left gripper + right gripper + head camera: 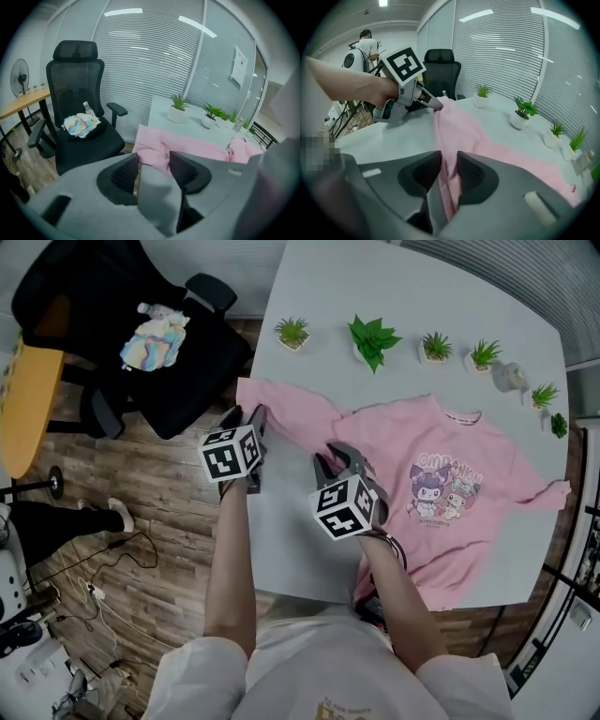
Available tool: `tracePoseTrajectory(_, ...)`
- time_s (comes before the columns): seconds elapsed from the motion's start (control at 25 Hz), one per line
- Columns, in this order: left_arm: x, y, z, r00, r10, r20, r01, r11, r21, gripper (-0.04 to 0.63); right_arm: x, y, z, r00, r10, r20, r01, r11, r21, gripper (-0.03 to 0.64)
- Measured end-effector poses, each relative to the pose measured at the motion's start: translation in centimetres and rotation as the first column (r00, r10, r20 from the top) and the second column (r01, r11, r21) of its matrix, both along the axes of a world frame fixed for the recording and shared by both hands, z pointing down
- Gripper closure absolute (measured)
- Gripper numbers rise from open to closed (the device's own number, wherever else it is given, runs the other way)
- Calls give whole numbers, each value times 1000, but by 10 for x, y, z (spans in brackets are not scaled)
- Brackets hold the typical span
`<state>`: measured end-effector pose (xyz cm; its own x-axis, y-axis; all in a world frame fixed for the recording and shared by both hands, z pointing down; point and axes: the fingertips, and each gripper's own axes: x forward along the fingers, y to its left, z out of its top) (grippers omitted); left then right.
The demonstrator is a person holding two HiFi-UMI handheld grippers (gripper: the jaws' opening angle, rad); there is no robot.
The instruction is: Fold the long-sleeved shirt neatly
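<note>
While the pink long-sleeved shirt lies print up on the white bench, the right hand-held gripper pinches a fold of its sleeve. The left hand-held gripper, jaws apart, sits at the cuff end by the bench edge.

The pink cartoon-print shirt is spread face up on the table, one sleeve stretched to the left edge.
</note>
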<state>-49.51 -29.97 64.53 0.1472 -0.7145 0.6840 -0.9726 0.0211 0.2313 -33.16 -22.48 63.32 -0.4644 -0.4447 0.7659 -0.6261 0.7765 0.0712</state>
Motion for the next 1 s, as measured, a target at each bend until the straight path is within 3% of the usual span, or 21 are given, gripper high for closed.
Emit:
tracePoseTrajectory(0.16, -3, 0, -4, 999, 5, 50, -5, 1000, 9, 440, -2, -2, 2, 1000, 10, -16, -9, 1000, 4, 583)
tracePoseTrajectory(0.36, -3, 3, -8, 991, 39, 128, -40, 999, 3, 534, -5, -3, -8, 1000, 7, 7, -7, 1000, 21, 589)
tracePoseTrajectory(0.6, 2, 7, -28, 988, 29, 151, -35, 999, 34, 545, 0, 0, -21, 999, 12, 41, -13, 999, 42, 589)
tracePoseTrajectory(1.0, 15, 15, -85, 989, 4, 148, -26, 989, 147, 546, 9, 15, -51, 987, 67, 146, -77, 995, 60, 588)
